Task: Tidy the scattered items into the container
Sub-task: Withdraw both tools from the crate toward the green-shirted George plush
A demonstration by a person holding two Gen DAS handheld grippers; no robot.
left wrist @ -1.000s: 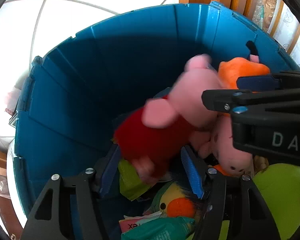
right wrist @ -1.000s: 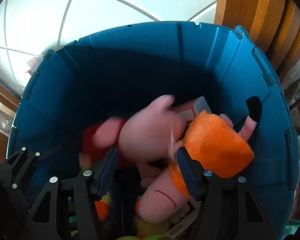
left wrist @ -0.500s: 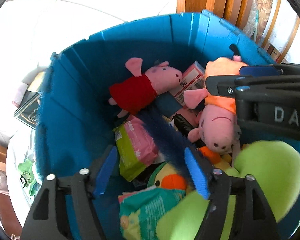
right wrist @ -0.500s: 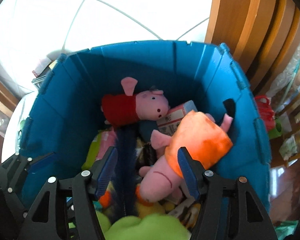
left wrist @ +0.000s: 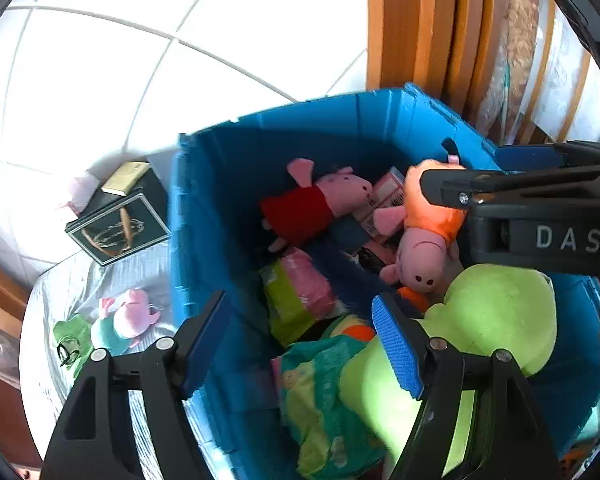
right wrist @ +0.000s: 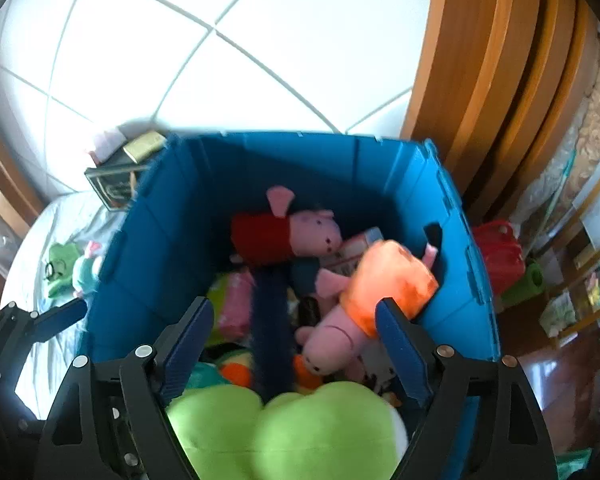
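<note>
Since both of your tools hang empty above the blue bin (right wrist: 160,264), your step in hand is to go for the next stray toy. The left hand-held gripper (left wrist: 300,340) has its jaws spread wide with nothing between them, and the right hand-held gripper (right wrist: 296,348) is just as wide and just as empty. Inside the bin lie the pig in the red dress (right wrist: 284,232), the pig in the orange dress (right wrist: 364,304) and a big green plush (right wrist: 284,428), among packets.

Outside, just left of the bin, a small pig in a light blue top (left wrist: 120,324) lies on the pale sheet (left wrist: 80,280) beside a green plush with glasses (left wrist: 70,340). Take these with the left tool, which is nearer. Swing it clear of the bin wall first, then come down with the pads either side of the pig's body, not an ear or limb, and close until the stuffing gives. Dark boxes (left wrist: 118,228) farther back look flatter and will probably need an edge grip.
</note>
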